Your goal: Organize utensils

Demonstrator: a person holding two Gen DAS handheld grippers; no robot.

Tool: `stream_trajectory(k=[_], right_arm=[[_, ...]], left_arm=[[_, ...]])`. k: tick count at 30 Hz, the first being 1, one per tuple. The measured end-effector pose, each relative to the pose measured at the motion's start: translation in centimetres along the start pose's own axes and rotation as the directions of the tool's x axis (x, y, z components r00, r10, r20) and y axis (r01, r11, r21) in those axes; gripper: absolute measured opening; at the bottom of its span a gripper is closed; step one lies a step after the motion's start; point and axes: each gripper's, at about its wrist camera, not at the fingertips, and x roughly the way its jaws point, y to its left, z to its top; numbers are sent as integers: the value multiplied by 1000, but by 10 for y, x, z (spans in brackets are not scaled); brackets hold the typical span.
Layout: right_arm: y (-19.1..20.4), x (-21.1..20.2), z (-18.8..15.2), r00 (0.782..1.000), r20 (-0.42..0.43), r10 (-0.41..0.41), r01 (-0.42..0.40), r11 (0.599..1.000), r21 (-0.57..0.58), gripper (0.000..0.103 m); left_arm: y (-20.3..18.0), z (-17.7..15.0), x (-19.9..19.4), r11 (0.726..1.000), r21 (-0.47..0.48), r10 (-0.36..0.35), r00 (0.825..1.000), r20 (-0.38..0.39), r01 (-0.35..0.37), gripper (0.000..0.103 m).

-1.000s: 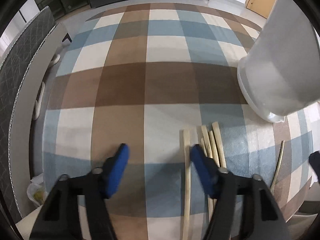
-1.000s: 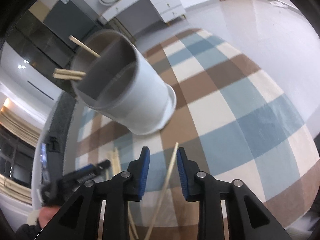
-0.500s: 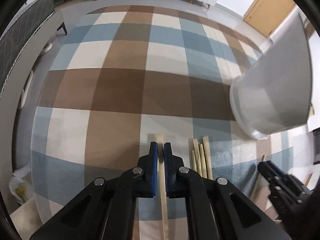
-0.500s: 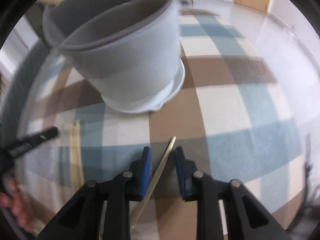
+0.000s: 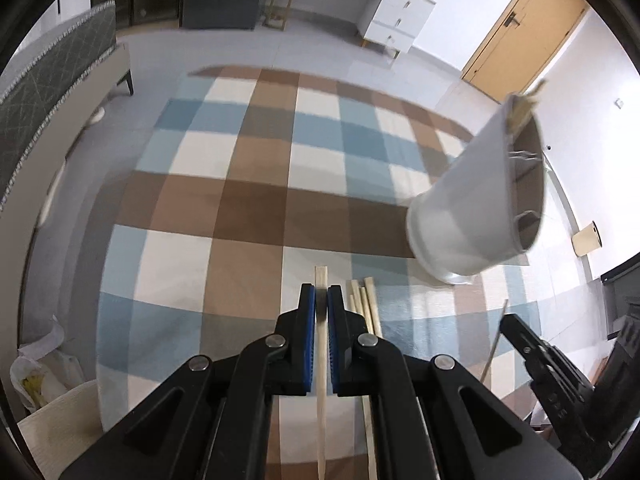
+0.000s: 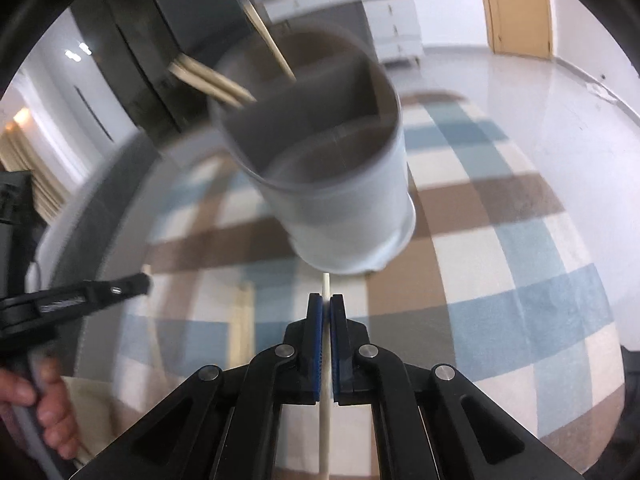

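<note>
- Pale wood: a flat chopstick point(image 5: 321, 280) is pinched between the blue pads of the left gripper point(image 5: 321, 300), its tip poking past them.
- The right gripper point(image 6: 326, 308) is clamped on a thinner round chopstick point(image 6: 326, 286) (its far end reaches toward the holder's base).
- A white utensil holder point(image 6: 340, 208) with inner dividers stands on the checked rug point(image 5: 256, 208), already holding several sticks point(image 6: 216, 80) at its far side.
- More loose chopsticks point(image 5: 366, 300) lie on the rug, just right of the left gripper.
</note>
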Motion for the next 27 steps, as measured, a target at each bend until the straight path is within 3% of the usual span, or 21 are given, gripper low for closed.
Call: stream_trajectory(k=[7,11,14,15,17,18,24,27], right_arm=[[6,-31,-10,996,57,67,-67,998,2,0],[7,-27,-7,999,17,29,-30,999,28,3],[-4,-14,-7,998,-66,16,-12,998,66,5],[-6,-8,-7,995,-96,12,-5,998,68,11],[-7,7,-7,989,-148,-18,26,998,53,26],[-6,13,-8,985,-171,-18,25,999,43,28],[8,64,-7,948,-281,-148,122,986,-110,29],[14,75,-9,940,-248,-236,191,962,-194,31]], left_arm=[[-13,-10,-36,999,44,-20,997,78,16,2],[-14,-16,-45,998,61,-11,996,89,6,2],[-11,-19,-46,998,59,-9,996,93,3,2],[-10,-19,-45,998,59,-10,996,93,4,2],[-8,-19,-42,998,60,-13,996,90,7,2],[-7,-19,-40,998,59,-14,996,87,8,2],[7,-13,-31,999,24,-31,997,67,30,2],[11,-10,-27,1000,12,-29,998,61,28,2]])
